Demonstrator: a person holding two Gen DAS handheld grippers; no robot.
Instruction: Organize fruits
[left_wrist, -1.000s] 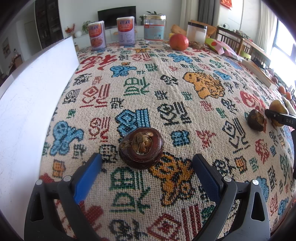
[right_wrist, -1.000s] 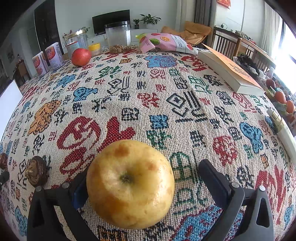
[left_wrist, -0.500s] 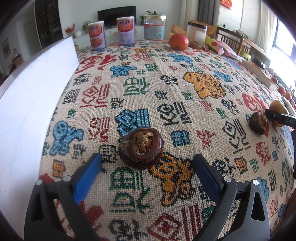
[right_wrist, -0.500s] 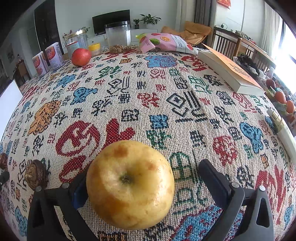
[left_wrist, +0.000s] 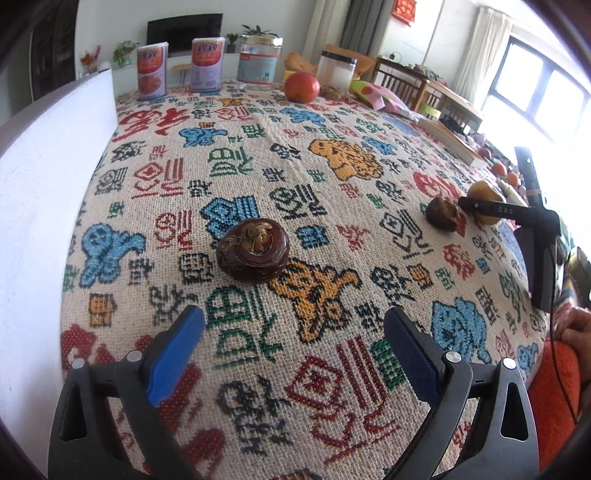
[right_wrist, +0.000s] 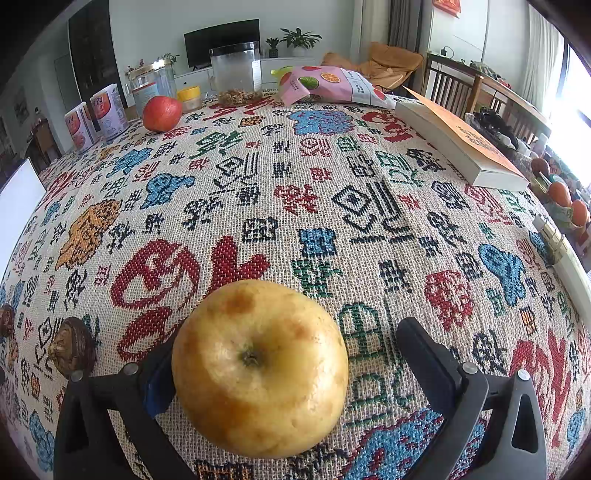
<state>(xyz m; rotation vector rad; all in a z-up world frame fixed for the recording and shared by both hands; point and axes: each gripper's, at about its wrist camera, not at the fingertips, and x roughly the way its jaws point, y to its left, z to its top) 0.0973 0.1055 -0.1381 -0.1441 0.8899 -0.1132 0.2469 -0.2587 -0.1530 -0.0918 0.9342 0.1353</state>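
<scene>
Yellow apple beside brown fruit; red apple, book far.

We're in somebody's living-dining room here: a flat television on a low white cabinet, potted plants alongside. Wooden dining chairs by the window (bright daylight pouring in), and a woven patterned tablecloth carrying a snack bag and book.
</scene>
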